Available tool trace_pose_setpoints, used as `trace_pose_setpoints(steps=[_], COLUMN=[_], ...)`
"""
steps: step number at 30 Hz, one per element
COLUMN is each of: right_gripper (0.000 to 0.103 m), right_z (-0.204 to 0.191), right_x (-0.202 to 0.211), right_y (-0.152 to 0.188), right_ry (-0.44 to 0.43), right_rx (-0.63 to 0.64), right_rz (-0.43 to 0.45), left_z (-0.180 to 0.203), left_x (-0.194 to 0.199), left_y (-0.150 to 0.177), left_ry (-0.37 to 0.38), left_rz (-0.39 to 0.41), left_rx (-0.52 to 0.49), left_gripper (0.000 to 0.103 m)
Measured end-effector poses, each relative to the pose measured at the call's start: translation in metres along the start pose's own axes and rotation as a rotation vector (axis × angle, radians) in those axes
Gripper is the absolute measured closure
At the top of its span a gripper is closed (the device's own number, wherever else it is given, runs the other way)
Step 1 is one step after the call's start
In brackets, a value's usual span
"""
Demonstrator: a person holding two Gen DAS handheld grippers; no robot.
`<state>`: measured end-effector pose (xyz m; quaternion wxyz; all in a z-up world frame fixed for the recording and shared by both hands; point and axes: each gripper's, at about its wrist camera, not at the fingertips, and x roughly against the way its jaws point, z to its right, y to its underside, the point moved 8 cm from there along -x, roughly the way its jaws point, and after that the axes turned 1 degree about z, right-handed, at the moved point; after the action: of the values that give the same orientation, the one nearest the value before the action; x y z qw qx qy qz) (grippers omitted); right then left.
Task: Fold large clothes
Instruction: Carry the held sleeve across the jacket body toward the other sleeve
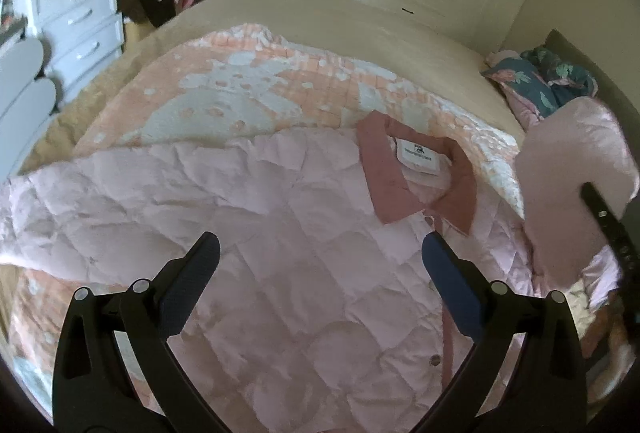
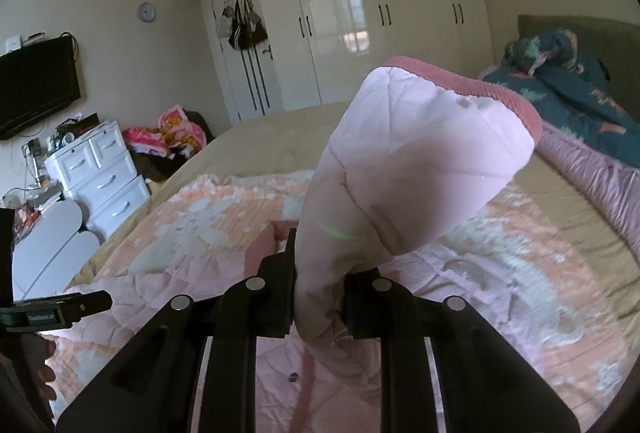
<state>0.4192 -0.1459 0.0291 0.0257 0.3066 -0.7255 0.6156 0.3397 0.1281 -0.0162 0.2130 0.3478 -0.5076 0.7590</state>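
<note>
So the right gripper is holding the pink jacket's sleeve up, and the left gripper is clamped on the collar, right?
Not quite. The left gripper is open, above the jacket front and gripping nothing, as the left wrist view shows. The collar lies untouched. The right gripper does hold the sleeve up.

Left gripper spread, right gripper clamped

The left gripper (image 1: 320, 257) hovers with its jaws wide apart, gripping nothing. The right gripper (image 2: 320, 297) is raised, jaws pinched tight on a sleeve (image 2: 420, 161) that stands up between them.
</note>
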Motion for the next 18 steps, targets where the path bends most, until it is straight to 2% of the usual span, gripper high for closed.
trace_pose_setpoints(steps=[6,9,15,18], right_gripper=[0.083,0.082,0.079,0.077], right_z=[-0.026,-0.037,-0.052,-0.06], right_x=[-0.024,-0.037,-0.055,-0.062], right_y=[0.019,0.034,0.066,0.08], right_ry=[-0.038,-0.061,-0.095,-0.113], right_rx=[0.009,0.014,0.023,0.037], right_rz=[-0.045,-0.079,-0.154,-0.188], left_z=[-0.012,-0.015,-0.024,-0.032], left_x=[-0.008,-0.009,-0.019,-0.024], left_y=[0.006,0.009,0.013,0.015], left_ry=[0.042,0.052,0.055,0.085], left_rz=[-0.001,0.011,-0.02,-0.04], left_rx=[0.077,0.081,0.115,0.165], left_gripper=[0.009,0.009,0.009,0.009])
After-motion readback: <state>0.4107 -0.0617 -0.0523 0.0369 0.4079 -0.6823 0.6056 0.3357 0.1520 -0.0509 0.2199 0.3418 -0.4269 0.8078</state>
